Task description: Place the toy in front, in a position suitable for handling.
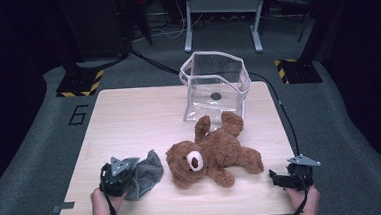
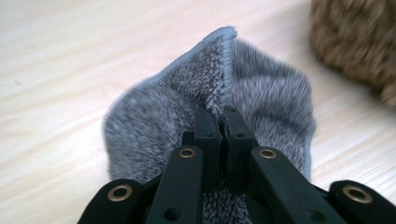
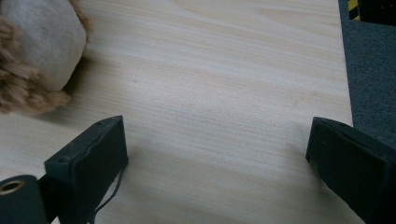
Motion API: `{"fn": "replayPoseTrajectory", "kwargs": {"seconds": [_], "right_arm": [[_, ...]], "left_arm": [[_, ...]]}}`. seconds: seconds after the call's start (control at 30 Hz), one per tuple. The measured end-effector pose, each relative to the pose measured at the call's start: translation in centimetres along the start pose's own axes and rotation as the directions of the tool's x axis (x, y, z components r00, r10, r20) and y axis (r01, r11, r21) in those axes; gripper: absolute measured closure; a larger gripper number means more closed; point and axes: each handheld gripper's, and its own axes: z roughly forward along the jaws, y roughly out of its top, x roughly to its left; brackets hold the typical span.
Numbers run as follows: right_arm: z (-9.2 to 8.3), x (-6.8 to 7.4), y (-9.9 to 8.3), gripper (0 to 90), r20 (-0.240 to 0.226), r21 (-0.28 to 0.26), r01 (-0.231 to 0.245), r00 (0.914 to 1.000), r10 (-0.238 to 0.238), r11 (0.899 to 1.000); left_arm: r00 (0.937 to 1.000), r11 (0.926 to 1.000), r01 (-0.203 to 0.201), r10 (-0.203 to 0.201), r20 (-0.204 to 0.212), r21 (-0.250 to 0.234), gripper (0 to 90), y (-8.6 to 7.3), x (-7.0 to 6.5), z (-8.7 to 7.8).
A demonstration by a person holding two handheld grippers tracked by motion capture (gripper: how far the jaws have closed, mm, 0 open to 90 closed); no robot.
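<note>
Left gripper (image 2: pixel 223 116) clamped on grey cloth (image 2: pixel 187 107) fold; thin bite may slip. Right gripper (image 3: pixel 215 144) agape, idle; teddy (image 1: pixel 211 156) ahead could snag.

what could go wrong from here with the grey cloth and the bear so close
1. The left gripper pinches only a thin fold of the grey cloth; that small bite might slip as it lifts.
2. The teddy bear lies right beside the cloth, so a sweep toward the clear bag could drag or snag it.
3. The bag's rim looks floppy and may fold inward.
</note>
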Motion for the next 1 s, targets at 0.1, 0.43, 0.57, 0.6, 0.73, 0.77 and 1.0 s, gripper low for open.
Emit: {"fn": "replayPoseTrajectory", "kwargs": {"seconds": [0.1, 0.43, 0.57, 0.6, 0.73, 0.77, 1.0], "right_arm": [[0.0, 0.0, 0.0, 4.8, 0.001, -0.001, -0.002, 1.0, 0.002, 1.0], [0.0, 0.0, 0.0, 4.8, 0.001, 0.0, -0.003, 1.0, 0.003, 1.0], [0.0, 0.1, 0.0, 4.7, 0.003, 0.002, -0.008, 1.0, 0.008, 1.0], [0.0, 0.0, 0.0, 4.8, 0.002, 0.002, -0.006, 1.0, 0.006, 1.0], [0.0, 0.0, 0.0, 4.7, 0.002, 0.002, -0.006, 1.0, 0.006, 1.0], [0.0, 0.0, 0.0, 4.8, 0.002, 0.002, -0.006, 1.0, 0.006, 1.0], [0.0, 0.0, 0.0, 4.8, 0.003, 0.003, -0.006, 1.0, 0.006, 1.0]], "left_arm": [[0.9987, 0.9955, 0.05, -0.05, -0.001, -0.081, 86.7, 0.5, 1.1, -1.8], [0.9749, 0.9819, 0.178, -0.185, -0.124, -0.065, 86.0, -2.7, 7.1, -5.4], [0.9523, 0.9696, 0.244, -0.237, -0.193, 0.016, 80.3, -5.7, 9.5, -4.6], [0.9456, 0.9624, 0.27, -0.258, -0.198, 0.032, 80.3, -6.3, 10.0, -4.2], [0.9311, 0.9512, 0.304, -0.285, -0.227, 0.052, 55.5, -6.7, 10.1, -4.2], [0.933, 0.9545, 0.296, -0.282, -0.224, 0.034, 50.6, -6.3, 9.8, -4.5], [0.9803, 0.9806, 0.194, -0.195, -0.033, -0.031, 35.7, -1.4, 4.9, -4.4]]}}
